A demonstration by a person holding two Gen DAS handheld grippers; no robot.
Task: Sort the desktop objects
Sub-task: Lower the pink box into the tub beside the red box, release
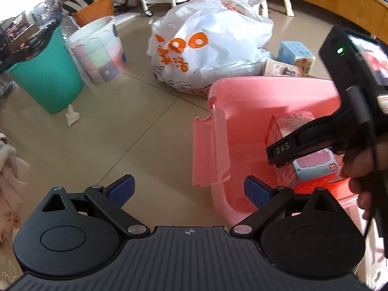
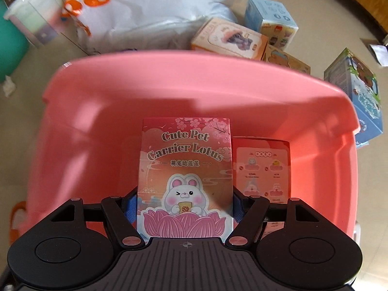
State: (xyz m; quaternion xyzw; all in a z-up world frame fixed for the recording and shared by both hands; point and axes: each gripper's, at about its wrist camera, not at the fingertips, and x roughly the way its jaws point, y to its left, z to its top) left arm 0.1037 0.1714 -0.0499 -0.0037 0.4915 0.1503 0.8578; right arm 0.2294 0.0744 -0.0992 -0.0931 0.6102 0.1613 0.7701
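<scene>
My right gripper (image 2: 185, 208) is shut on a pink "Cute Pet Carrier Lotus" box (image 2: 185, 169) and holds it inside the pink plastic bin (image 2: 169, 77). A second pink box (image 2: 263, 167) stands in the bin just right of it. In the left wrist view the right gripper (image 1: 286, 150) reaches into the bin (image 1: 254, 92) with the box (image 1: 288, 126) between its fingers. My left gripper (image 1: 189, 191) is open and empty, hovering at the bin's near left corner.
Several toy boxes lie on the floor behind and right of the bin: orange (image 2: 228, 37), light blue (image 2: 271, 21), blue (image 2: 359, 97). A white plastic bag (image 1: 208, 38), a white bucket (image 1: 97, 48) and a teal bucket (image 1: 46, 77) stand further left.
</scene>
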